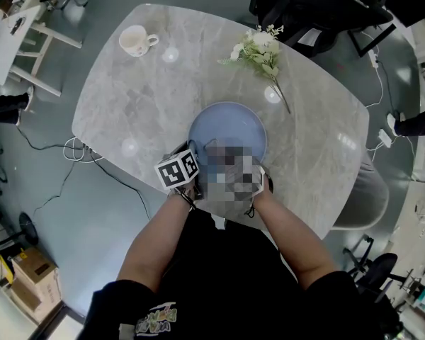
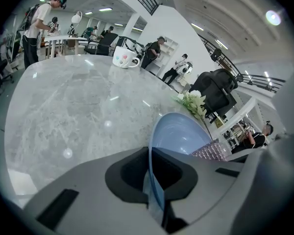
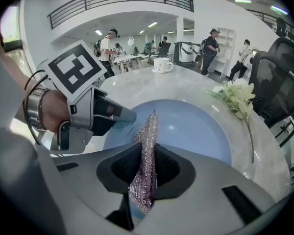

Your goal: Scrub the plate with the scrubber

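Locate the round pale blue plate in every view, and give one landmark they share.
Head view: round pale blue plate at centre.
Left gripper view: lower centre-right.
Right gripper view: centre.
Shared landmark: white mug, farther away than the plate in each view.

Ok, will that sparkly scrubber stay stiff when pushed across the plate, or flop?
Probably floppy: the scrubber looks like thin woven mesh pinched flat in the right gripper, so its free tip would likely bend against the plate. It seems light for its size. Its rough weave should drag rather than slip.
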### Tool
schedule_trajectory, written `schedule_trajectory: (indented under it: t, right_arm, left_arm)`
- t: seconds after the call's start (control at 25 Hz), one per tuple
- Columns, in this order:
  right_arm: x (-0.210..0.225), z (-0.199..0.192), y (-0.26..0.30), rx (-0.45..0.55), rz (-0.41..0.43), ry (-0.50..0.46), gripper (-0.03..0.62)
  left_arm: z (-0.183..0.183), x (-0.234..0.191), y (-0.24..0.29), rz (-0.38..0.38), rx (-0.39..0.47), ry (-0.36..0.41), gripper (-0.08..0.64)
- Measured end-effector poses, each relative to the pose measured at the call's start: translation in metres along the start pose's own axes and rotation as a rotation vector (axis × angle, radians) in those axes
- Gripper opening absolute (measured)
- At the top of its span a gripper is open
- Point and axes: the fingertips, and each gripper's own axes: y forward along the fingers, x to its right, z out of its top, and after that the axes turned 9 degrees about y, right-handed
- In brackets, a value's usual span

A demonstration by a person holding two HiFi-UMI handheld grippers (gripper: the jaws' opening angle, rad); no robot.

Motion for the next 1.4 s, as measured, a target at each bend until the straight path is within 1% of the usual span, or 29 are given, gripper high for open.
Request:
schedule_trajectory:
  t: [0.2,0.4,0.48,0.64,0.76,0.84,0.92,1.08,1.12,1.28,1.4]
  right_arm:
    - [-0.010,0.011,0.014,0.002,0.030,0.037,0.075]
    - [-0.003,0.013,0.025,0.003,0.014,0.064,0.078]
    - [0.001,0.012,0.026,0.016,0.016,0.110,0.080]
    - [0.018,0.018,0.024,0.086,0.014,0.250,0.078]
    - [0.032,0.022,0.017,0.133,0.024,0.330,0.078]
    - [0.041,0.024,0.011,0.164,0.029,0.367,0.077]
    - [0.048,0.026,0.003,0.194,0.044,0.401,0.077]
    - [0.057,0.027,-0.018,0.263,0.083,0.441,0.077]
    - [0.058,0.028,-0.024,0.281,0.093,0.441,0.077]
    - [0.060,0.028,-0.052,0.342,0.126,0.405,0.077]
    - [0.057,0.023,-0.076,0.376,0.148,0.367,0.077]
  left_arm:
    - [-0.001,0.000,0.000,-0.007,0.000,-0.010,0.029]
    - [-0.001,0.001,0.000,-0.029,-0.004,0.002,0.029]
    - [0.000,0.001,0.000,-0.049,-0.009,0.016,0.029]
    - [-0.001,0.002,0.001,-0.080,-0.015,0.050,0.029]
    - [-0.002,0.002,-0.002,-0.094,-0.008,0.090,0.038]
    - [0.002,0.002,-0.008,-0.095,0.018,0.132,0.059]
    - [0.007,0.003,-0.016,-0.095,0.049,0.173,0.101]
    - [0.017,0.005,-0.037,-0.094,0.128,0.205,0.103]
    - [0.020,0.006,-0.044,-0.095,0.154,0.212,0.098]
    - [0.032,0.022,-0.078,-0.099,0.264,0.258,0.026]
    - [0.030,0.046,-0.107,-0.134,0.315,0.296,0.017]
